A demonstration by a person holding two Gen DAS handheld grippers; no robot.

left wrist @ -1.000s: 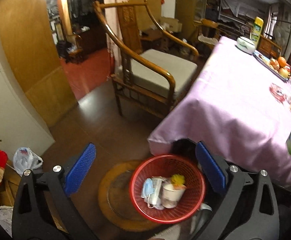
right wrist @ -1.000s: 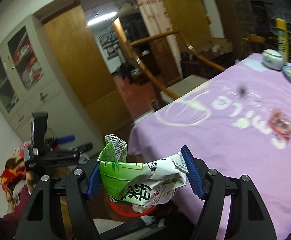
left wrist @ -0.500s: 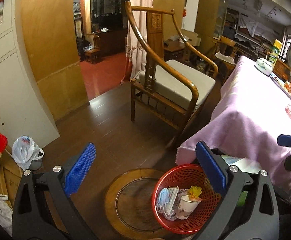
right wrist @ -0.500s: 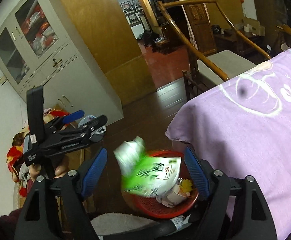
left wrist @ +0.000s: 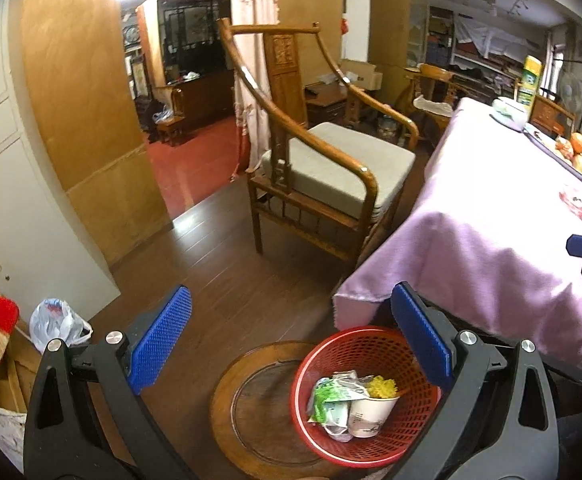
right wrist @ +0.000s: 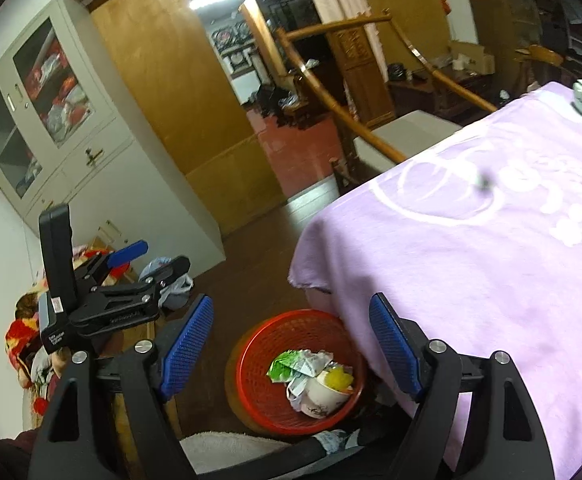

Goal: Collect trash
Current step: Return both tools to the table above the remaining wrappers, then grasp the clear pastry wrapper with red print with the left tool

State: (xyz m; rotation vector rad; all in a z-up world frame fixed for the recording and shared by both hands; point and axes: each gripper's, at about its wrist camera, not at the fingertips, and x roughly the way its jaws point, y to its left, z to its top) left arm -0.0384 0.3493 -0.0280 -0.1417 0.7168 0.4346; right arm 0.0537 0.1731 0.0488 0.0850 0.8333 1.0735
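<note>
Nearest the right-wrist lens, the right gripper (right wrist: 291, 340) is seen released: its blue ribbed pads stand wide apart with nothing between them. The left gripper (left wrist: 291, 344) is likewise spread and empty, directly above the basket (left wrist: 375, 340).

The basket, a round red plastic mesh bin, stands on the floor at the corner of the table (right wrist: 471, 248). A crumpled green-and-white carton (right wrist: 291, 362) lies inside it, resting against a paper cup (right wrist: 323, 398) that holds something yellow. The drop is judged complete.

For the step in hand, the right gripper is best kept wide while it is carried clear of the basket rim and the hanging cloth, so that neither is snagged. The next piece of trash is then to be approached with the pads square to its flattest faces; thin wrappers are expected to crush and slip, so a centred grip is advised.

Beyond the basket, a low round wooden stand (left wrist: 251, 404) is partly covered by it. The floor is dark plank. The table is draped in smooth lilac cloth; a red-patterned wrapper (left wrist: 579, 202) lies on it, probably the next item. Farther off, a curved wooden armchair (left wrist: 323, 160) with a grey cushion is seen.
</note>
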